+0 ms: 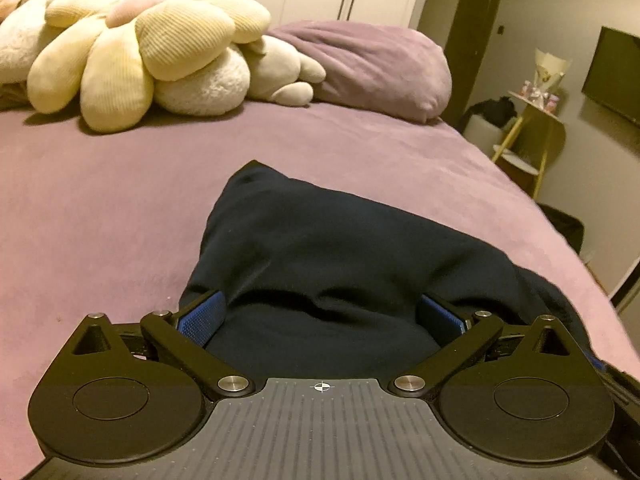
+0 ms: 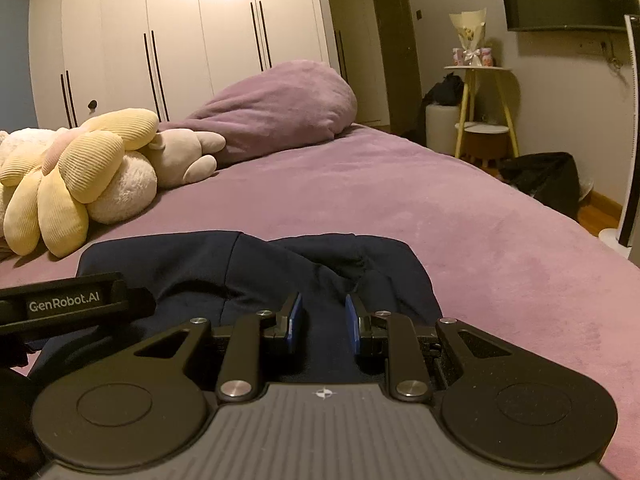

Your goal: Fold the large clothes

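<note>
A dark navy garment (image 1: 320,248) lies bunched on the purple bed (image 1: 100,200); it also shows in the right wrist view (image 2: 240,268). My left gripper (image 1: 322,312) is wide open, with a mound of the cloth bulging between its blue pads (image 1: 200,320). My right gripper (image 2: 323,320) is partly open, its blue pads (image 2: 295,320) a small gap apart, with navy cloth lying in and under the gap. I cannot tell whether it pinches any cloth. The body of the left gripper (image 2: 68,304) shows at the left of the right wrist view.
Plush toys and a yellow flower cushion (image 1: 132,48) lie at the bed's far left, next to a purple pillow (image 1: 372,64). White wardrobes (image 2: 180,40) stand behind. Right of the bed are a small side table (image 2: 480,100), a dark bin (image 2: 548,180) and a wall TV (image 1: 616,72).
</note>
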`<state>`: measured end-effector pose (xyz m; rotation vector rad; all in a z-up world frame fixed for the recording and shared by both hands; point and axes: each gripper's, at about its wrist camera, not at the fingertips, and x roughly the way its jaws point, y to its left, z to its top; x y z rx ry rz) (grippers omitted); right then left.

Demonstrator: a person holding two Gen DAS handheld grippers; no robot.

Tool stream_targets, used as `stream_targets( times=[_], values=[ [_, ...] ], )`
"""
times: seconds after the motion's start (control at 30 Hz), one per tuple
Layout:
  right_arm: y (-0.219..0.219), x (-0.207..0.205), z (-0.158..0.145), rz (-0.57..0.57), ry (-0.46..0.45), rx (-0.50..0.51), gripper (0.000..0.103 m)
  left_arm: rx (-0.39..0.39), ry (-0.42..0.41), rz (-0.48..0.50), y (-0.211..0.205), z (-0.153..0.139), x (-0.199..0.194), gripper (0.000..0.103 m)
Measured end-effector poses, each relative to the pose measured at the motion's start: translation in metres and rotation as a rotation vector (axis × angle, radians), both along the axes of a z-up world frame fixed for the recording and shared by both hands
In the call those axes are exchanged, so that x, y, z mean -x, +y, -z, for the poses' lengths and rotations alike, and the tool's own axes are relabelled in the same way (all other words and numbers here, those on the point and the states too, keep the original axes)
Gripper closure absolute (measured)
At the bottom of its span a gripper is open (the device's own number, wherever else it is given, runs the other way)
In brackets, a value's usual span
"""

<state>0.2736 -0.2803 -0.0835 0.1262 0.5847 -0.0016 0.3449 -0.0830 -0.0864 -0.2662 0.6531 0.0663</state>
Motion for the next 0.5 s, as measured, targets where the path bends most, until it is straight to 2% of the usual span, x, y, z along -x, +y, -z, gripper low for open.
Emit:
stream_targets(
  times=[0.13,0.2,0.27,0.5],
  values=[
    [-0.002,0.005,-0.005,0.0,-0.015,-0.009,0.081,0.011,-0.015,0.004,-0.003,-0.022,0.026,0.0],
    [-0.006,0.007,-0.006,0.004,-0.02,-0.021,0.081,0.071,-0.034,0.016,-0.003,-0.027,0.049,0.0],
    [-0.009,0.009,-0.006,0.009,-0.024,-0.033,0.081,0.091,-0.064,0.008,-0.003,-0.025,0.066,0.0],
    [-0.002,0.014,-0.006,0.009,-0.04,-0.015,0.08,0.014,-0.105,-0.014,-0.013,-0.004,0.064,0.0]
  ],
)
